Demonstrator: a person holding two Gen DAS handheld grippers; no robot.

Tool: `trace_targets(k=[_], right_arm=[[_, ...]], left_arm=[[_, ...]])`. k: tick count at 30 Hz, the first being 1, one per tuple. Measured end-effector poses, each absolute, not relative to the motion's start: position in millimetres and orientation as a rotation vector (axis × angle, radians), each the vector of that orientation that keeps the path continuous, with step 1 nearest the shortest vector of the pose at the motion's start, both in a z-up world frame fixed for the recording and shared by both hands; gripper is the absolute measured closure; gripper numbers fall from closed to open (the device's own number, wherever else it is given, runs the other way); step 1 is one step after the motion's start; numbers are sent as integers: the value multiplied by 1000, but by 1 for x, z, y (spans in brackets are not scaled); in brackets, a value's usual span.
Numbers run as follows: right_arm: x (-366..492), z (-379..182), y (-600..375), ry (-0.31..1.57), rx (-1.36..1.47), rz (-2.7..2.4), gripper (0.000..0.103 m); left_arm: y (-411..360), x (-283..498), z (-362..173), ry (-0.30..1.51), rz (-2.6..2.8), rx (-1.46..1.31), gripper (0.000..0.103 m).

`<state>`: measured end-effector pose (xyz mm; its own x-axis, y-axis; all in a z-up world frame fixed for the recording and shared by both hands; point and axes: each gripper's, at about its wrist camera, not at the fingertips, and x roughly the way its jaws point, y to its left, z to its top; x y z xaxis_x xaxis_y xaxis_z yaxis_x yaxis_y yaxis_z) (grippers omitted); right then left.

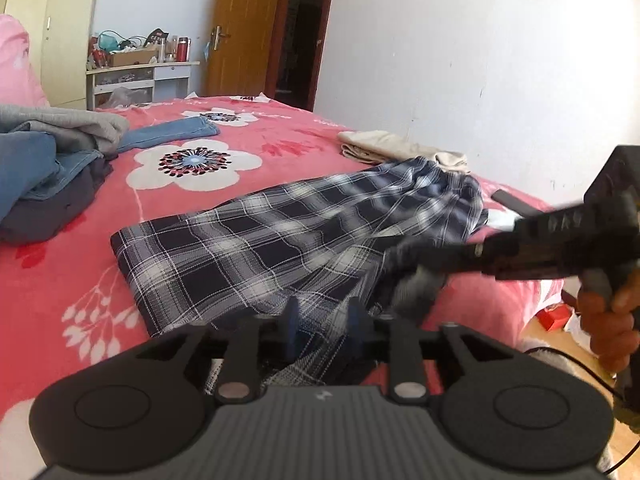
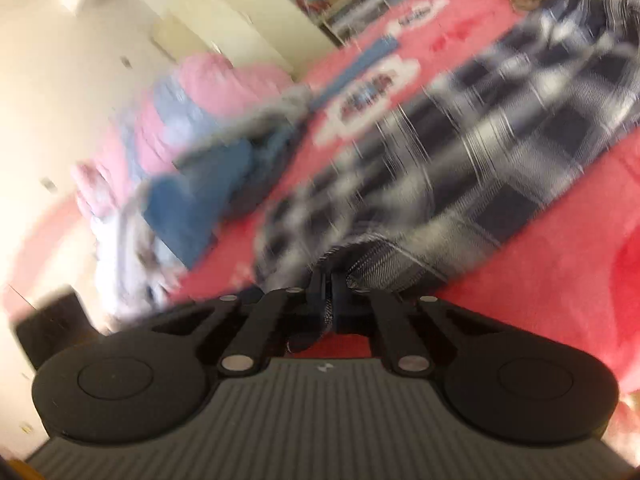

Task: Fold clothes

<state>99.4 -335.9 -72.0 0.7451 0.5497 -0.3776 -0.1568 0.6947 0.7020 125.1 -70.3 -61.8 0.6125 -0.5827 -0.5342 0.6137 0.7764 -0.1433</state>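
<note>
The plaid garment (image 1: pixel 288 232) lies spread lengthwise on the bed (image 1: pixel 64 280), its flat hemmed end toward the bed's middle and its gathered end near the bed's far right edge, just beside a folded beige cloth (image 1: pixel 396 148). Your right tongs (image 2: pixel 327 300) are closed on a pinch of the plaid fabric at the near edge; the cloth shows between the pads. Your left tongs (image 1: pixel 324 320) stand partly apart over the same near edge, with fabric between the fingers, pads not visibly pressing. The right-wrist view is heavily blurred, so the depth of that bite cannot be judged. For a clean fold, close the left tongs on the hem first, so that both grips sit on one edge. Then lift evenly and carry the edge across toward the bed's far side, keeping the two holds level. A thin pinch may slip; take a fuller bite if the cloth sags. Keep clear of the pile of blue and grey clothes (image 1: pixel 48 168) at the bed's left side.
</note>
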Motion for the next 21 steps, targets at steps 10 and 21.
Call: trace_targets(k=[10, 21], right_arm=[[136, -71, -330, 583, 739, 427, 102], [150, -95, -329, 627, 772, 377, 98]], left_arm=[[-49, 133, -52, 609, -664, -103, 53], [-70, 114, -64, 558, -686, 86, 58]])
